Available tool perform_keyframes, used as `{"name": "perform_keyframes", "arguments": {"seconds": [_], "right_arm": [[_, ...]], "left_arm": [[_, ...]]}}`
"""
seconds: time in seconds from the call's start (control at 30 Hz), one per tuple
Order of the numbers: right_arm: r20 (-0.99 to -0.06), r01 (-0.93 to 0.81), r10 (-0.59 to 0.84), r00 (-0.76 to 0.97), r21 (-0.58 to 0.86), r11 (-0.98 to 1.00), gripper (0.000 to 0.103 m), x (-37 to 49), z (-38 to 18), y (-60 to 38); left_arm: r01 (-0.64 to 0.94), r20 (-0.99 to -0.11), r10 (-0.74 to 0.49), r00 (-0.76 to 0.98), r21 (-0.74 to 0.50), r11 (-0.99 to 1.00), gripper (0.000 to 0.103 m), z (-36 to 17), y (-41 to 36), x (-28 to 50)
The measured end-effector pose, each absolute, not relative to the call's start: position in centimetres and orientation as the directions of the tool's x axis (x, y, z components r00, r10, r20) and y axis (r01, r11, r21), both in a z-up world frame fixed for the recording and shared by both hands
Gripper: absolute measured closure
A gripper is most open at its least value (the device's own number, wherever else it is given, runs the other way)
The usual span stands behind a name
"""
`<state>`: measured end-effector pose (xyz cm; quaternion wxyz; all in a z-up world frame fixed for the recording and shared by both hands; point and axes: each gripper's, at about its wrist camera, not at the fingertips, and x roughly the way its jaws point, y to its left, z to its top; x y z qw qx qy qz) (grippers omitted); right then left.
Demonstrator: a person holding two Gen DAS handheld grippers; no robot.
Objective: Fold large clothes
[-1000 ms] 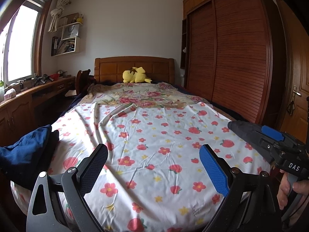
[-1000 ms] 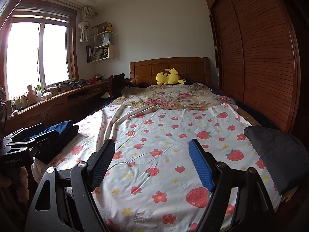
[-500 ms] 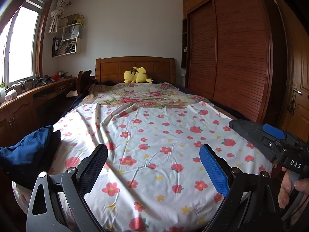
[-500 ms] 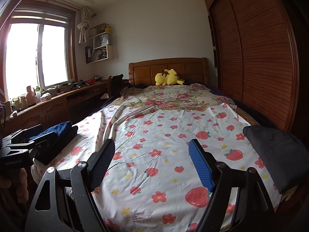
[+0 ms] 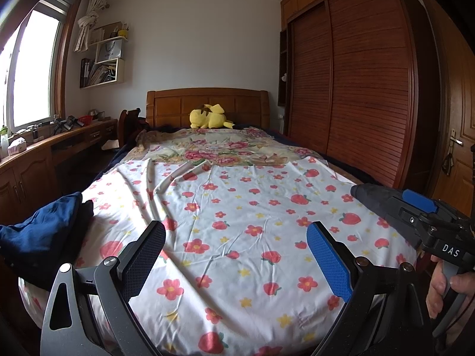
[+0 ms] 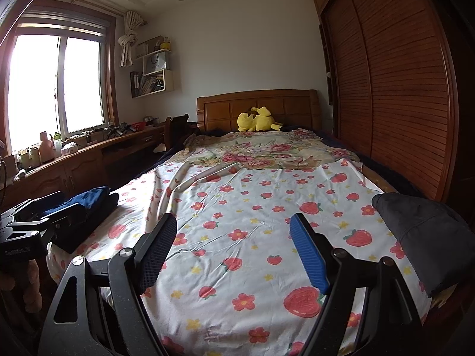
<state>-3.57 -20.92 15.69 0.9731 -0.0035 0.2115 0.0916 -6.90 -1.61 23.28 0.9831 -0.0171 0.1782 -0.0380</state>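
Grippers stood at the foot of a bed [image 5: 237,237], both aimed slightly downward along its length. The left gripper [image 5: 236,255] had its jaws spread wide, one black pad and one blue pad, with nothing between them; only the flowered sheet [image 5: 252,207] showed in the gap. The right gripper [image 6: 233,249] was likewise wide open and held nothing. Neither tool touched any fabric.

Two garments lay at the near end of the bed. A folded navy garment [image 5: 38,231] rested on the near left corner, partly over the mattress edge; in the right wrist view it appeared just behind the left gripper body [image 6: 89,204]. A dark grey garment [image 6: 424,231] lay on the near right corner, draped toward the edge. In the left wrist view its tip [image 5: 371,195] showed behind the right tool, with a hand [image 5: 445,290] wrapped around that tool's handle.

The sheet, printed with red flowers and strawberries, was creased toward the upper left. A second floral cover [image 5: 219,148] lay beyond it. A yellow plush toy [image 5: 207,117] sat against the wooden headboard [image 5: 207,103]. A slatted wardrobe [image 5: 356,89] lined the right wall, and a desk [image 5: 59,142] ran beneath the window [image 5: 32,74] on the left.
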Motion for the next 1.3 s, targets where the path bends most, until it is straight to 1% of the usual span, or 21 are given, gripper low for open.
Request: {"name": "perform_keyframes", "arguments": {"seconds": [0.67, 1.3], "right_arm": [[-0.407, -0.172, 0.17, 0.898, 0.033, 0.985, 0.024, -3.51, 16.15, -21.21], [-0.405, -0.17, 0.168, 0.899, 0.031, 0.985, 0.024, -3.66, 16.06, -21.13]], "left_arm": [[0.07, -0.33, -0.077, 0.941, -0.034, 0.997, 0.006, 23.25, -2.02, -7.45], [0.068, -0.33, -0.076, 0.941, -0.035, 0.997, 0.006, 23.17, -2.03, -7.59]]}}
